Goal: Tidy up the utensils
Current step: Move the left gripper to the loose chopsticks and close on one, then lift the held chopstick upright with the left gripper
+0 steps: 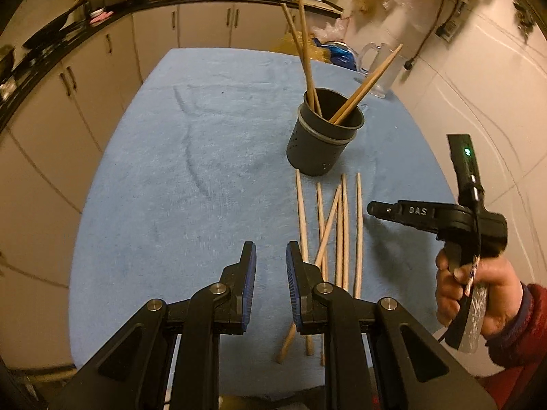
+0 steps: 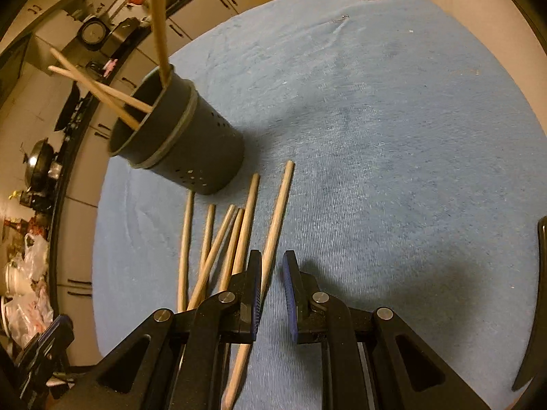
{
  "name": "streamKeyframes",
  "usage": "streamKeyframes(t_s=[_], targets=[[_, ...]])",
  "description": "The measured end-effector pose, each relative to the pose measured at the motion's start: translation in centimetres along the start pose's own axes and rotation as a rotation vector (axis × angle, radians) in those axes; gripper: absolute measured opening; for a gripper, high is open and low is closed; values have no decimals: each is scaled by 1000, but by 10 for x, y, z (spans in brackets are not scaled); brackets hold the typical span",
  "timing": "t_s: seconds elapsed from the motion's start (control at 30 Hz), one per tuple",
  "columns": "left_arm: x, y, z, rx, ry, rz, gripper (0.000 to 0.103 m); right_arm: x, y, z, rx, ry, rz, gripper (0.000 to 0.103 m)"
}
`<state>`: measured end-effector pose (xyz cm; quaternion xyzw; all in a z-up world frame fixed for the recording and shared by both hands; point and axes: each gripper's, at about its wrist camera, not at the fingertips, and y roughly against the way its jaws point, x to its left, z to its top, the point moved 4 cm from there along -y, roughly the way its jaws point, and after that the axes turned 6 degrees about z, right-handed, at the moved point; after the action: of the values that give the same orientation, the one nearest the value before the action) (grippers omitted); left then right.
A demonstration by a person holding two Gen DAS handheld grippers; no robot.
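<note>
The left tongs (image 1: 271, 259) are open, with a gap between the two blue pads, and nothing is in them. They hang over the blue cloth on the tabletop (image 1: 177, 171). Just to the right of them lies a bunch of loose chopsticks (image 1: 336, 235), six of them flat on the cloth. Two of them cross each other. One chopstick runs under the right pad of the left tongs, but the pad does not squeeze it.

Past the loose chopsticks, in front of the left tongs and a bit to the right, stands a dark round cup (image 1: 324, 136) with small holes in its side. It is upright. Four chopsticks in the cup (image 1: 309, 65) lean out of it, two to the left and two to the right.

The right tongs (image 2: 271, 292) are open too. They are low over the cloth. The rightmost loose chopstick (image 2: 275, 232) passes right by the left pad (image 2: 255, 302) and on under the tongs. I cannot tell if the pad touches it. The other loose chopsticks lie to the left of these tongs. The cup (image 2: 191, 143) is ahead and to the left.

A clear jug (image 1: 379, 68) stands far behind the cup.
</note>
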<state>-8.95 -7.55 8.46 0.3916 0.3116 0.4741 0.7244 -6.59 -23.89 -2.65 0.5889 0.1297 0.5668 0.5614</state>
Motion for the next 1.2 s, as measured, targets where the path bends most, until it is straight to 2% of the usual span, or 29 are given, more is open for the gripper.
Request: streamKeyframes(t_s=[0.1,0.17,0.3,0.43,0.5,0.67,0.8,0.93,1.1,1.2], targets=[[1,-3,9,5,-42,-35,17,0,-7,3,-3,-11,-51,15],[2,-1,13,-9,-78,-42,18,0,-10,4,-1,-22,-61,15],[-1,-11,17,11,-121,-75,18,6,-19,3,9,-18,-88,16],[-13,-25,18,35,-156,-109,18,21,-26,5,9,68,-162,16],[-22,-33,19,48,-177,-129,18,23,-26,4,26,108,-197,10],[-47,-60,19,105,-210,-192,21,3,-11,-3,45,86,-206,8],[-67,-78,18,140,-240,-207,21,-18,4,-12,54,72,-225,8],[-87,-100,18,177,-283,-191,21,-36,21,-18,53,48,-215,8],[-105,-126,19,213,-327,-122,18,-48,32,-31,50,37,-208,8],[-109,-132,22,209,-325,-112,12,-51,35,-33,56,41,-204,8]])
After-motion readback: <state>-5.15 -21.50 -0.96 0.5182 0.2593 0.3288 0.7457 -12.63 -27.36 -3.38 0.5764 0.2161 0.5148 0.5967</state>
